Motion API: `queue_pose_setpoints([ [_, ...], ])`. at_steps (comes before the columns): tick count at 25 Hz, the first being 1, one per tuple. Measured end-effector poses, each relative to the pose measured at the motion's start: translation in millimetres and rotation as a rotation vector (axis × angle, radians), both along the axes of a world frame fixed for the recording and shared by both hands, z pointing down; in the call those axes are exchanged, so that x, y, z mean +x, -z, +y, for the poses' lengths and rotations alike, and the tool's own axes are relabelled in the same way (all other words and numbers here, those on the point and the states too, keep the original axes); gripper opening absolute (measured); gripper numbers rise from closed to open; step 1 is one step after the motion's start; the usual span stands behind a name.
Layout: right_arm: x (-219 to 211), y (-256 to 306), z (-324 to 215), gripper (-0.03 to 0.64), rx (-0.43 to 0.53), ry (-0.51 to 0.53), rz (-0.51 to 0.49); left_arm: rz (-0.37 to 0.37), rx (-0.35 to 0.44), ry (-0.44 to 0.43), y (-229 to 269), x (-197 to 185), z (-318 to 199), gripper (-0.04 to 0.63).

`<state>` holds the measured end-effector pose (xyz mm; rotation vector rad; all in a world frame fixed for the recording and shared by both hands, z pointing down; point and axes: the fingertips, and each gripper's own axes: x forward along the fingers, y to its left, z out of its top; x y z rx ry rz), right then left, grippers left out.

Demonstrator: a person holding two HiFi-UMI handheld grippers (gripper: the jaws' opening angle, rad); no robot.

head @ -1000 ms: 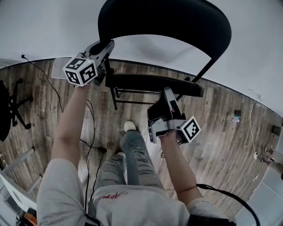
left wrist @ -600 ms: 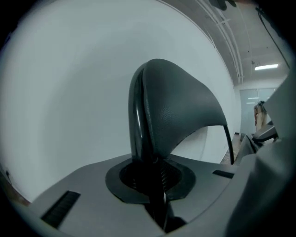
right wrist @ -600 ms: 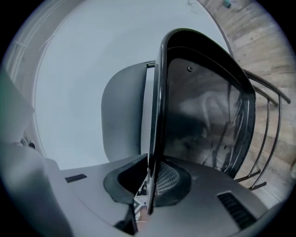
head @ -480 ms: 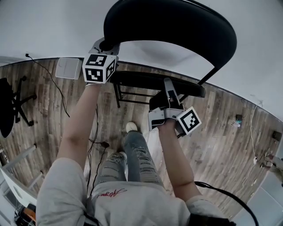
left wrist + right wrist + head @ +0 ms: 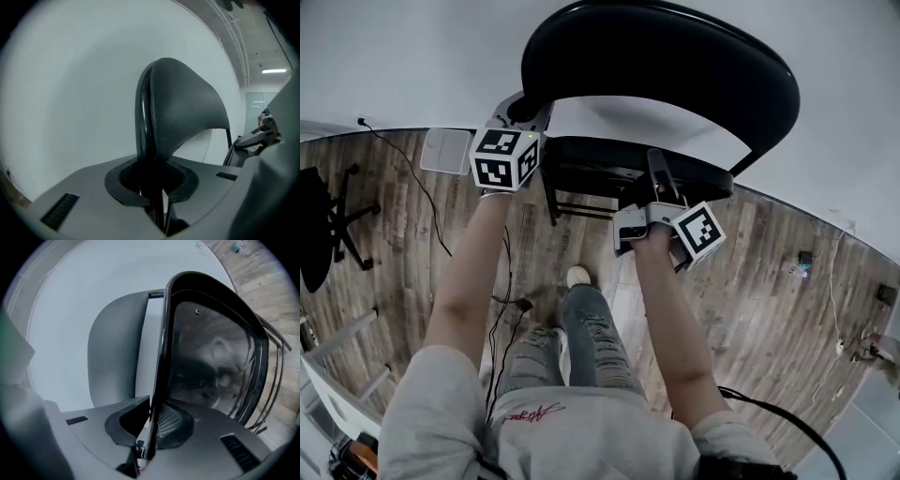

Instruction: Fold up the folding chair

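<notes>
From my remote seat I saw the chair (image 5: 656,56) standing on the wood floor (image 5: 769,262), close to the white wall (image 5: 394,56) and straight ahead of the person's legs. The left gripper (image 5: 525,112) sat at the left end of the backrest (image 5: 187,108). In the left gripper view its jaws were nearly together, clamped on the black tube that runs up that edge of the padded back. The right gripper (image 5: 654,167) reached in lower and further right, at the near edge of the seat (image 5: 591,159). Its jaws had just been closing, and in the right gripper view they stood narrow, pinching the seat's thin black rim. Beyond that rim the glossy face of the seat filled the right gripper view, and thin metal rungs showed past it. From the head view the seat lay under the backrest, with a strip of wall showing through the gap between them. I looked for writing and found little. The left cube (image 5: 504,157) and the right cube (image 5: 698,234) carried only black-and-white square patterns, with no letters. A line of red script ran across the grey shirt (image 5: 530,411), too small and slanted for me to read. I could make out no brand on the chair. A thin cable (image 5: 412,187) trailed over the floor at the left, near a pale square panel (image 5: 445,150).
</notes>
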<state>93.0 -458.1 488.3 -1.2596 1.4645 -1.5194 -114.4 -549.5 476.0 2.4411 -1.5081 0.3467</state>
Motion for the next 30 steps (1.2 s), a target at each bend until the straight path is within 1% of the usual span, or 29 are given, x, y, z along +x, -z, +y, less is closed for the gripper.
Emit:
queue_pose_setpoints([
  [2, 0, -1, -10, 0.035, -0.003, -0.006, -0.004, -0.020, 0.007, 0.024, 1, -1, -2, 0.051],
  [4, -2, 0, -18, 0.035, -0.009, -0.012, -0.015, -0.008, 0.021, 0.042, 3, -2, -4, 0.051],
  [5, -2, 0, -20, 0.035, -0.011, -0.012, -0.014, 0.014, 0.035, 0.040, 4, -2, -4, 0.051],
  [8, -1, 0, -21, 0.035, -0.007, -0.006, -0.007, 0.116, 0.064, 0.008, 4, -3, -2, 0.061],
  [10, -1, 0, -20, 0.035, -0.003, -0.002, -0.004, 0.173, 0.044, 0.017, 1, -9, -1, 0.138],
  [11, -1, 1, -20, 0.035, 0.000, 0.000, 0.002, 0.190, 0.036, 0.032, 0, -12, 1, 0.179],
  [12, -1, 2, -19, 0.035, 0.007, 0.002, 0.011, 0.196, 0.036, 0.049, -1, -16, 3, 0.206],
  [13, -2, 4, -17, 0.035, 0.021, 0.001, 0.019, 0.195, 0.042, 0.064, -1, -19, 6, 0.216],
  [15, -5, 7, -13, 0.035, 0.057, -0.005, 0.039, 0.189, 0.054, 0.091, -3, -25, 15, 0.216],
  [17, -4, 9, -7, 0.037, 0.069, -0.009, 0.065, 0.187, 0.061, 0.140, -4, -32, 27, 0.216],
  [19, -2, 8, -2, 0.043, 0.049, -0.008, 0.098, 0.197, 0.075, 0.208, -4, -40, 47, 0.215],
  [21, -2, 8, 2, 0.048, 0.031, -0.008, 0.122, 0.221, 0.103, 0.250, 4, -44, 73, 0.213],
  [23, 0, 5, 8, 0.052, 0.029, -0.039, 0.085, 0.249, 0.119, 0.251, 12, -40, 102, 0.213],
  [24, 1, 1, 12, 0.078, 0.030, -0.063, 0.045, 0.260, 0.117, 0.242, 14, -35, 116, 0.212],
  [25, 3, -3, 18, 0.118, 0.032, -0.084, 0.008, 0.267, 0.113, 0.228, 16, -28, 130, 0.212],
  [26, 4, -5, 25, 0.118, 0.039, -0.097, -0.011, 0.272, 0.111, 0.211, 18, -21, 144, 0.211],
  [27, 4, -4, 33, 0.117, 0.054, -0.097, -0.004, 0.272, 0.110, 0.190, 20, -13, 156, 0.210],
  [28, 1, 2, 42, 0.106, 0.079, -0.086, 0.028, 0.271, 0.112, 0.172, 23, -5, 167, 0.204],
  [29, -3, 11, 53, 0.072, 0.114, -0.068, 0.077, 0.272, 0.113, 0.158, 27, 0, 177, 0.194],
  [30, -9, 22, 67, 0.057, 0.154, -0.044, 0.141, 0.280, 0.112, 0.151, 32, 3, 189, 0.182],
])
